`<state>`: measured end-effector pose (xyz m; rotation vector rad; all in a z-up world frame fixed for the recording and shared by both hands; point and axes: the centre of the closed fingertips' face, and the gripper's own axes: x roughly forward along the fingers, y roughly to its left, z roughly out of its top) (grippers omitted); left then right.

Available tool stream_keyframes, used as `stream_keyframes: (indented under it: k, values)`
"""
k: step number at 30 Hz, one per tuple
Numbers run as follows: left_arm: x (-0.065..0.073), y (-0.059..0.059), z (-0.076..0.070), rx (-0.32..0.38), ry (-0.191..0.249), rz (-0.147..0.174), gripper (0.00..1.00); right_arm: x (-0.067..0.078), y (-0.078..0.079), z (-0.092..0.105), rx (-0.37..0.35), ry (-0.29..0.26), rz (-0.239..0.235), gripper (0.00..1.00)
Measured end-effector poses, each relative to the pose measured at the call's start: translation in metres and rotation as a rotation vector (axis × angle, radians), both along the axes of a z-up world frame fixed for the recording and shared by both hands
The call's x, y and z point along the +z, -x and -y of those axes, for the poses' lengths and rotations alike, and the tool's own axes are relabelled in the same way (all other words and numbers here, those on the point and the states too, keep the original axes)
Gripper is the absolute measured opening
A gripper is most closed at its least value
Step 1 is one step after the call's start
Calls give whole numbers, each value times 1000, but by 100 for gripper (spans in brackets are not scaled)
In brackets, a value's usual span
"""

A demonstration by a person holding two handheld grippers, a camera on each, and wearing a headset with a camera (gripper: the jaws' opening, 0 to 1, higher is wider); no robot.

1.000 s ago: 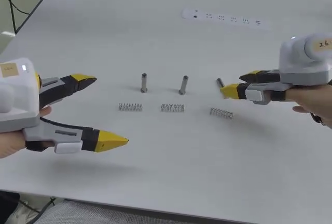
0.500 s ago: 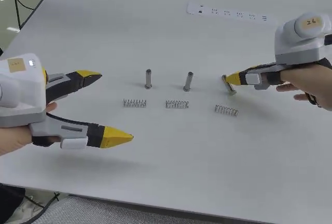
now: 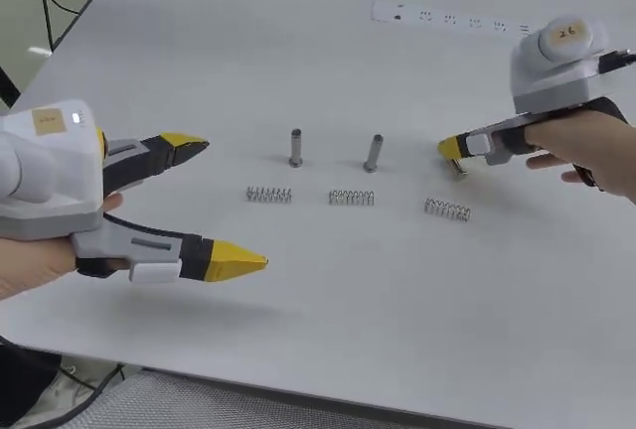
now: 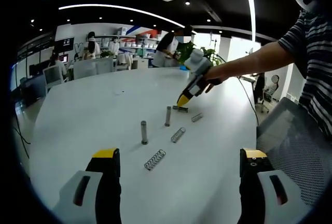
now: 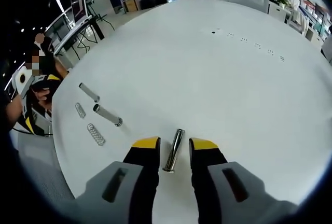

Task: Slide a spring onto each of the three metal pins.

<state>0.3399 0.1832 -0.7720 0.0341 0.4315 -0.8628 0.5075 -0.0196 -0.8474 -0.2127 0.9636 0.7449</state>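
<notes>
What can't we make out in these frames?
- Head view: third pin mostly hidden behind the right gripper; lying or lifted, cannot tell.
- Left gripper view: same pin too small, partly covered by that gripper's fingers.
- Head view: power strip markings too small to read.

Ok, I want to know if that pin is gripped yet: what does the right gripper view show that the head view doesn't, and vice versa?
Right gripper view: the lying pin sits between the right gripper and its open jaws, a thin gap showing each side. Head view: a third spring beside that gripper. Both: two standing pins, two springs, the power strip and the left gripper.
</notes>
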Motion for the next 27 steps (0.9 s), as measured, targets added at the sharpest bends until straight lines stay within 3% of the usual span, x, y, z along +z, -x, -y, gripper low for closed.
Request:
stream_keyframes:
  k: [16, 27]
  values:
    - [0, -1, -5, 10, 2, 2, 96, -12, -5, 3, -11, 87, -33, 17]
    - [-1, -1, -5, 10, -1, -3, 95, -16, -9, 4, -7, 118, -16, 13]
